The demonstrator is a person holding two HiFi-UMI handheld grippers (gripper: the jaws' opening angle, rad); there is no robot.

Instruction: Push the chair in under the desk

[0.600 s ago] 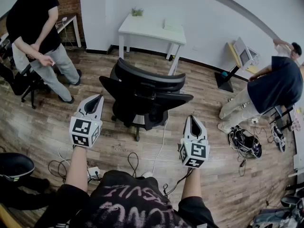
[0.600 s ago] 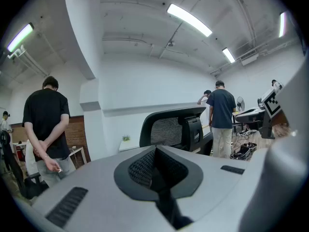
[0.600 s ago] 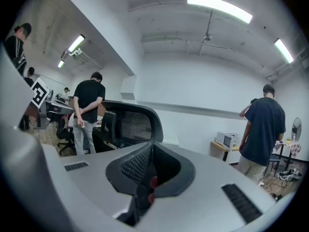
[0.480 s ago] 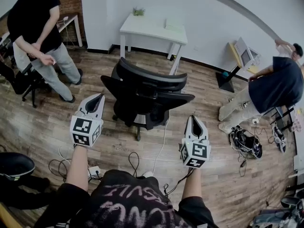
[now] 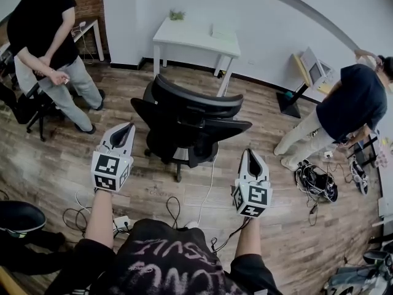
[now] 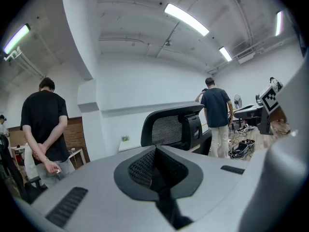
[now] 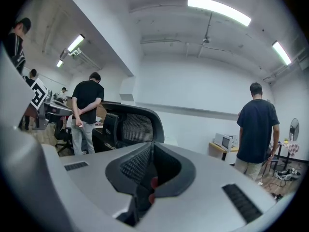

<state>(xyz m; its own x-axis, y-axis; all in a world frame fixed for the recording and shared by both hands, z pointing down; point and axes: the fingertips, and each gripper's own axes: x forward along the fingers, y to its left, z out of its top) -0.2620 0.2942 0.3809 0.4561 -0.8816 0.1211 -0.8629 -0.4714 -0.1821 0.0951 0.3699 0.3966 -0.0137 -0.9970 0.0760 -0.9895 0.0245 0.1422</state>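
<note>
A: Our left hand-held gripper (image 5: 126, 128) has its jaws pressed together on nothing. Our right hand-held gripper (image 5: 250, 155) is the same.

B: We see the black office chair (image 5: 187, 125) just ahead of both, touching neither, its backrest turned to us.

A: It stands on the wooden floor (image 5: 55, 171), out in front of the white bench (image 5: 196, 37) by the wall, not under it.

B: We have one bystander (image 5: 43, 29) far left, another (image 5: 353, 103) far right.

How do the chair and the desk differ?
The chair is black with a mesh back; the desk is white and flat-topped. The chair stands out in the room; the desk sits against the wall. Both stand upright on the wood floor.
</note>
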